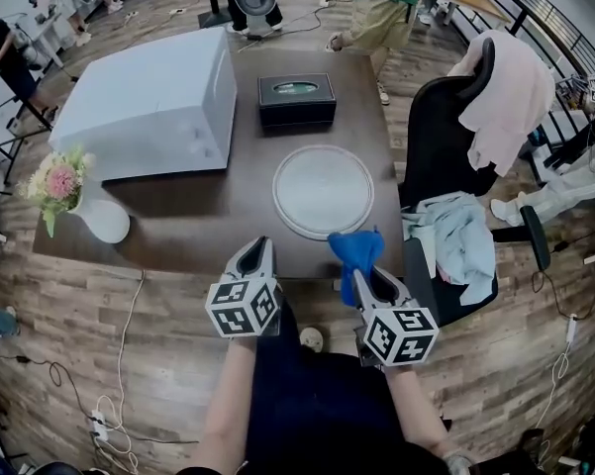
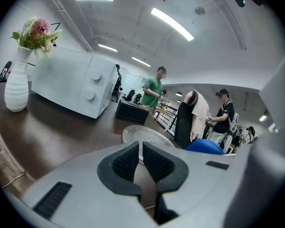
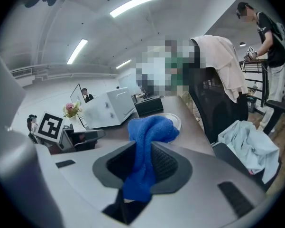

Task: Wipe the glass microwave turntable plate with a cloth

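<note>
Right gripper [image 1: 362, 275] pinching blue cloth [image 1: 356, 248]; left gripper [image 1: 256, 248] pressed together, empty. Plate [image 1: 323, 191] loose near table [image 1: 178, 216] edge, so hard wipe might skid it.

A round glass plate [image 1: 324, 191] lies on the brown table [image 1: 198, 226], near its front edge. The right gripper [image 1: 362, 268] holds a blue cloth [image 1: 356, 249] just by the plate's rim. The left gripper [image 1: 258, 249] is beside it.
</note>
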